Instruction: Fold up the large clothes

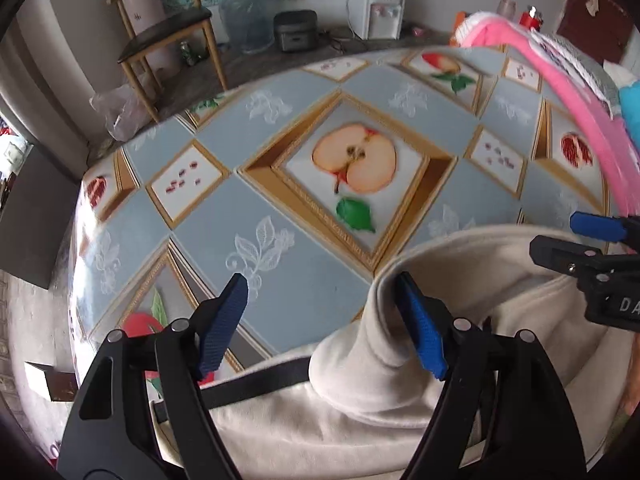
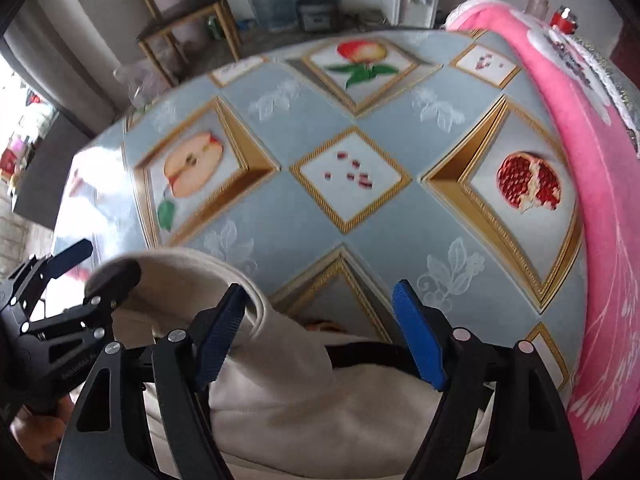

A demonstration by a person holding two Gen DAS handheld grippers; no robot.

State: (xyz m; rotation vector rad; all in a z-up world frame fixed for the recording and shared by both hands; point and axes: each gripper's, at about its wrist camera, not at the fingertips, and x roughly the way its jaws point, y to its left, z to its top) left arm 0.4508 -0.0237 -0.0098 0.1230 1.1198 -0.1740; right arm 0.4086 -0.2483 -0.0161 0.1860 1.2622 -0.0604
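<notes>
Both grippers, left [image 1: 322, 322] and right [image 2: 320, 330], stood apart, unclamped, astride the cream garment's [image 1: 360, 420] fold at six o'clock, apparently positioned for folding.

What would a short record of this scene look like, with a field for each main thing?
surface: table with glossy blue fruit-patterned cloth
garment: cream fleece garment, bunched at the table's near edge
other cloth: pink printed fabric along the right edge
left gripper: open, one blue pad against a cream fold
right gripper: open, over the cream garment's edge
background: wooden chair
</notes>
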